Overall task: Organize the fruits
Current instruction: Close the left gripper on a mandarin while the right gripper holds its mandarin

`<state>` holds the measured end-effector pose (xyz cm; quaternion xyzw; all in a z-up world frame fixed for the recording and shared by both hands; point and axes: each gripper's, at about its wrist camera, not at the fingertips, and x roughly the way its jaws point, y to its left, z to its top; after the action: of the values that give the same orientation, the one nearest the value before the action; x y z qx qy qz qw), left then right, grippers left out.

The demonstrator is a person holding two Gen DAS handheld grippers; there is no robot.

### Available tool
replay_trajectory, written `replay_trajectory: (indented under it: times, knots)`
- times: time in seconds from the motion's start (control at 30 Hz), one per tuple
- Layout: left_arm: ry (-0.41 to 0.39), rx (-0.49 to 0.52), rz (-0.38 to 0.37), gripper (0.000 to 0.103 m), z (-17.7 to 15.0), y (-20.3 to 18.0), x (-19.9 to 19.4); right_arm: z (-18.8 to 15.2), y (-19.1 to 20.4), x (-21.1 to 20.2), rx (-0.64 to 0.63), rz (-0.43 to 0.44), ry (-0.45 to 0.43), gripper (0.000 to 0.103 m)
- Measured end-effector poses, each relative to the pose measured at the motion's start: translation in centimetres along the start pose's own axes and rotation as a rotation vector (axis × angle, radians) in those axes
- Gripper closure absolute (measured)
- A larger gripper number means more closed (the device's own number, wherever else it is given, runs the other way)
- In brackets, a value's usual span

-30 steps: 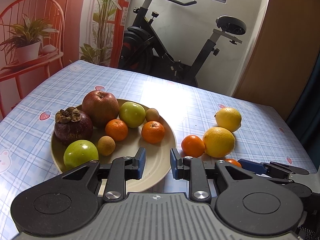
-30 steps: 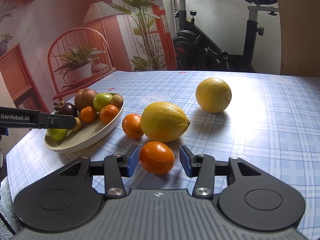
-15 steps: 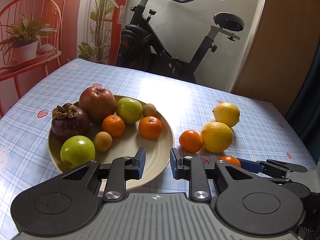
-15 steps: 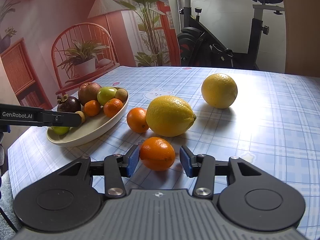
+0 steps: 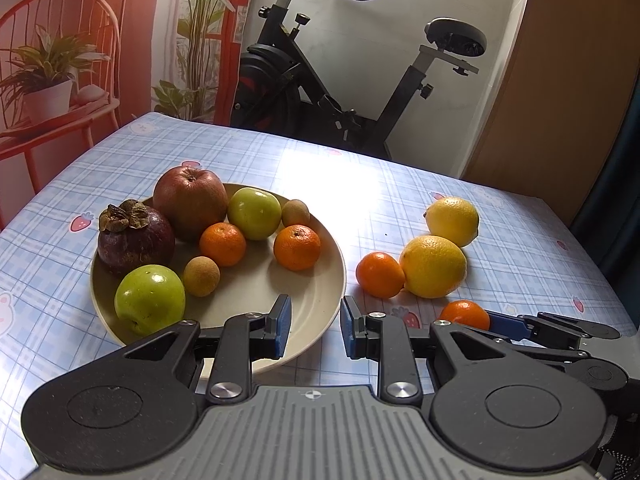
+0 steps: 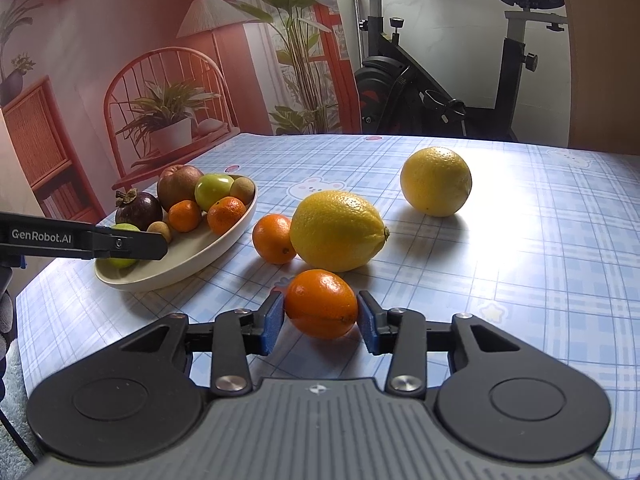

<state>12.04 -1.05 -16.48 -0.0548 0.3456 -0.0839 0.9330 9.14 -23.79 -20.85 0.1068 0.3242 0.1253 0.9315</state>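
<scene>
- Right tongs (image 6: 320, 316) pinch a tangerine (image 6: 321, 303) on the table (image 6: 540, 248), near the lemon (image 6: 338, 230).
- Left tongs (image 5: 314, 326) spread, empty, over the plate (image 5: 316, 280).
- Next, likely: lift the tangerine onto the plate.

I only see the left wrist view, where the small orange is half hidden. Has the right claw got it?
Observer: Yes. In the right wrist view, both pads of the right claw press the small orange, one on each side.
Operator: Is the way to the plate free?
Observer: Not entirely. The left claw reaches across the near end of the plate, in front of the green apple.
</scene>
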Motion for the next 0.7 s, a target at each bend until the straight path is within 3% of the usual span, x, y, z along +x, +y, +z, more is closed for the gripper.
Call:
replay_trajectory:
  times: [0.27, 0.63, 0.7]
  knots:
    - [0.013, 0.000, 0.002, 0.075, 1.1, -0.2, 0.6, 0.5, -2.7, -1.3, 0.093, -0.008, -0.042, 0.061]
    - [-0.007, 0.111, -0.005, 0.074, 5.0, -2.0, 2.3, 1.3, -5.0, -2.3, 0.038, -0.083, -0.054, 0.061]
    - [0.010, 0.135, -0.031, 0.068, 5.2, -2.5, 3.3, 1.3, -5.3, -2.4, 0.045, -0.084, -0.059, 0.061]
